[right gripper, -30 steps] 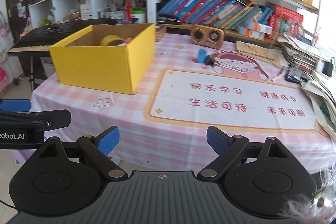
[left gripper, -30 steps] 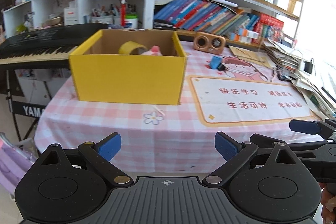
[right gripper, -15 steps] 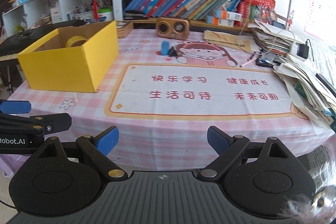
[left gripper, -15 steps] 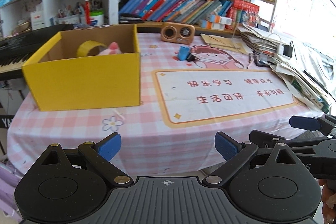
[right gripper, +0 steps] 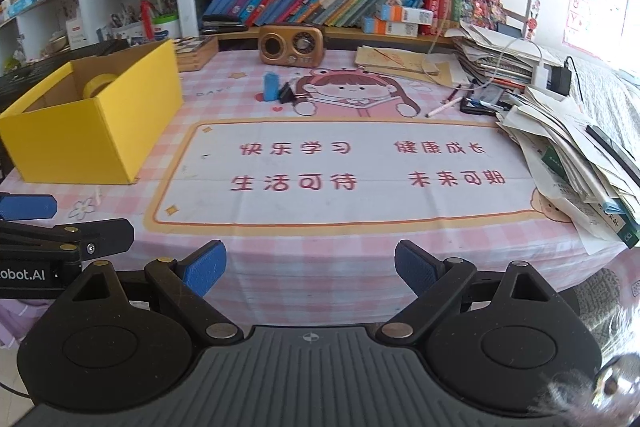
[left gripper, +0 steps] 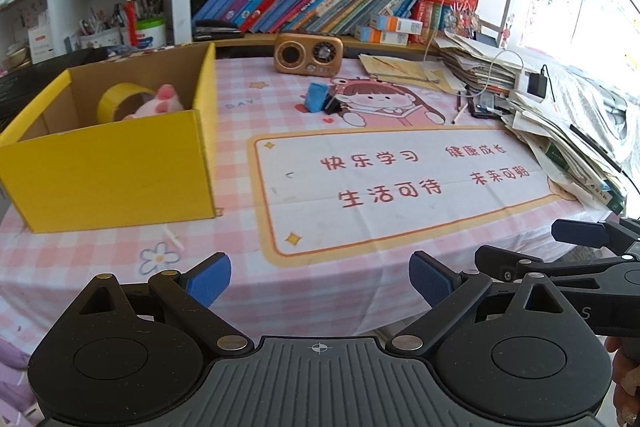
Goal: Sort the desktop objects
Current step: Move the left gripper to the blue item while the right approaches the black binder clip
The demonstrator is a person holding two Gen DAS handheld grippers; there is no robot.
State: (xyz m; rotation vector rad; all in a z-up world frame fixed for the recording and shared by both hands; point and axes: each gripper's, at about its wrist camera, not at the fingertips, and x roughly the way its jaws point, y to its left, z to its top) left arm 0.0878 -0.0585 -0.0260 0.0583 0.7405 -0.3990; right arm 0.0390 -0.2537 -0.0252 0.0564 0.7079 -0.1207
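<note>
Both grippers — left, right — hang wide open and empty at the near edge. Box sits left; eraser and clip lie far — probably the next reach.

Blue eraser beside black clip

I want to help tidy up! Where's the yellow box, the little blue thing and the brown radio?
yellow box (left gripper: 108, 171): left wrist view, front wall.
little blue thing (left gripper: 315, 97): left wrist view, its front face.
brown radio (right gripper: 291, 45): right wrist view, front panel.
</note>
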